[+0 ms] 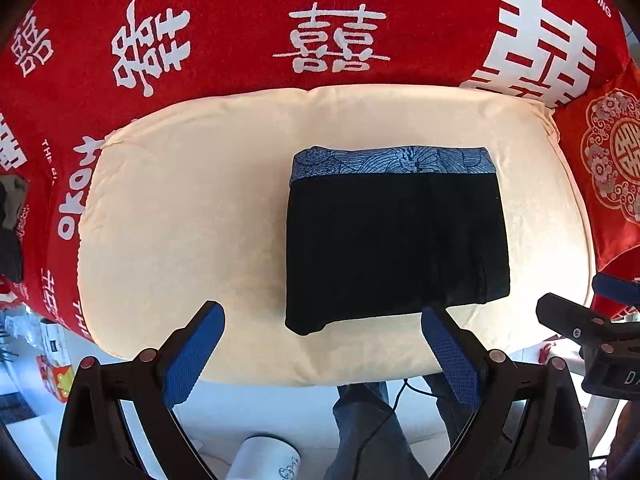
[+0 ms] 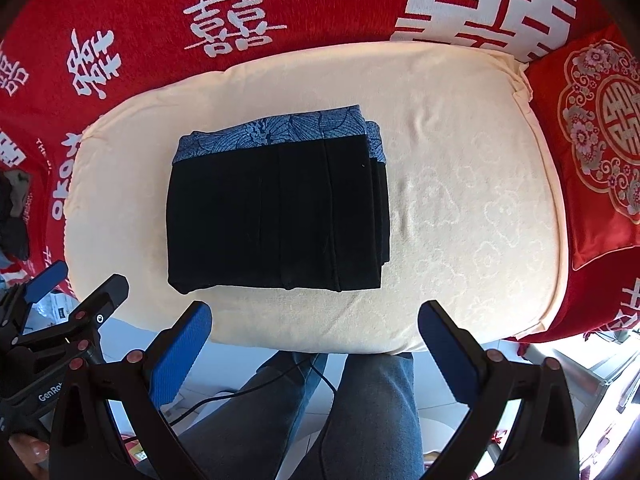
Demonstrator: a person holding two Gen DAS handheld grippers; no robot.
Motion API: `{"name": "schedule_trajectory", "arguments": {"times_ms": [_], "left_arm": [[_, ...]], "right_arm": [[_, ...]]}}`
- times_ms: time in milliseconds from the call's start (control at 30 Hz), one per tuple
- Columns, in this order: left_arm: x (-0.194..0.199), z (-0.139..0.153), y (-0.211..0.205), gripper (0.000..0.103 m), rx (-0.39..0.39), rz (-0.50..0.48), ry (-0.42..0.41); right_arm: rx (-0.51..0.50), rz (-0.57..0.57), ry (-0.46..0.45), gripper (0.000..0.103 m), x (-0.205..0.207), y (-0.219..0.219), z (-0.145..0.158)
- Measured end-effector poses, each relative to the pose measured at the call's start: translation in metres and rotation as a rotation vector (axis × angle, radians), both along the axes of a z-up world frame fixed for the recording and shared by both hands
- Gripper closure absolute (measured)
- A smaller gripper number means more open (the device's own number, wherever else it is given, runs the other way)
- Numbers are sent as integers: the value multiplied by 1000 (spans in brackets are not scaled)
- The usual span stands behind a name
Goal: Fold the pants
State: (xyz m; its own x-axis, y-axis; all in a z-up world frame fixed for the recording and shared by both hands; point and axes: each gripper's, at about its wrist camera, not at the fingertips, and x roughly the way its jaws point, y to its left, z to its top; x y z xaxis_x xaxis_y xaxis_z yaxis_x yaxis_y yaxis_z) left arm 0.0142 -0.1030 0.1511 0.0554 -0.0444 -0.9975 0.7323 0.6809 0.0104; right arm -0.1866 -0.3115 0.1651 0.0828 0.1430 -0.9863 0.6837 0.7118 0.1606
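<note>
The black pants (image 1: 394, 248) lie folded into a compact rectangle on a cream cushion (image 1: 180, 208), with a blue patterned waistband along the far edge. They also show in the right wrist view (image 2: 276, 216). My left gripper (image 1: 322, 320) is open and empty, held just short of the pants' near edge. My right gripper (image 2: 314, 318) is open and empty, above the cushion's (image 2: 460, 200) near edge. The right gripper also shows at the right edge of the left wrist view (image 1: 600, 320). The left gripper shows at the left edge of the right wrist view (image 2: 60, 300).
A red cloth with white characters (image 1: 240, 40) covers the surface behind the cushion. A red embroidered pillow (image 2: 600, 140) sits at the right. The person's jeans-clad legs (image 2: 360, 420) and a black cable are below. Dark clothing (image 2: 14, 216) lies at far left.
</note>
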Motion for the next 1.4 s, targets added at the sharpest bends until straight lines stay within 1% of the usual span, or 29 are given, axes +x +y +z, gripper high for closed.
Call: {"name": "schedule_trajectory", "arguments": {"times_ms": [733, 1400], "left_arm": [[-4, 4, 3, 4, -9, -7, -7], [-9, 6, 3, 4, -23, -7, -5]], "right_arm": [[-43, 3, 11, 0, -1, 5, 4], [-54, 13, 16, 0, -2, 13, 3]]}}
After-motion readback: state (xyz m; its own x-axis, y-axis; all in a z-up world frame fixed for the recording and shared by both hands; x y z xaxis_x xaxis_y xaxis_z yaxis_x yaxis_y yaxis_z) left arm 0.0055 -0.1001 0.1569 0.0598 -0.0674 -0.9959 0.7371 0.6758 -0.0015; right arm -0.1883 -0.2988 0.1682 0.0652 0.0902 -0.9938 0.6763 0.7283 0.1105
